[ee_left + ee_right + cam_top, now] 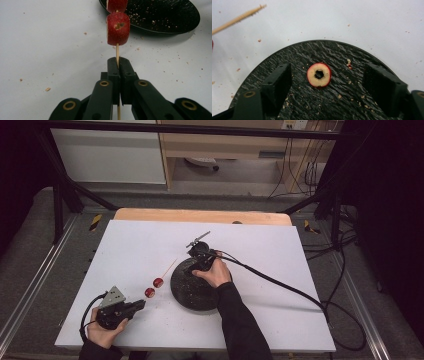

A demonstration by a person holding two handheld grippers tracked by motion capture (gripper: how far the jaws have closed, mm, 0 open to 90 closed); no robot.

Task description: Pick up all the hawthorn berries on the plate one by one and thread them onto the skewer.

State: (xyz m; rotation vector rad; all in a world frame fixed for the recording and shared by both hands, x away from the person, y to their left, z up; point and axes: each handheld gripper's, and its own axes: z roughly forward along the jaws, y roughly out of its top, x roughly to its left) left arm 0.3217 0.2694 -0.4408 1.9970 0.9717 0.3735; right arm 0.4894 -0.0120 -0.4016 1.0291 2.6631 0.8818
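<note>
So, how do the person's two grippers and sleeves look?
Both the left gripper and the right gripper are black, with two blocky jaws and brass-coloured rivets at the linkage. A grey three-cornered plate tops the left one. A black cable trails from the right. The sleeves are black.

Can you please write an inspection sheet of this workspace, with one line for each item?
Surface: white board on a wooden table, dusted with crumbs.
Job's things: skewer carrying two red fruit pieces; black plate with one cored fruit slice lying on it.
Clutter: crumbs on board and plate; nothing else seen.
Grippers: left tool shut on the skewer, fruit above its jaws; right tool open over the plate, jaws either side of the slice, not touching it.
Cables: one trails from each tool; the right one crosses the board.
Surroundings: metal frame, cabinet, floor wires behind.
</note>
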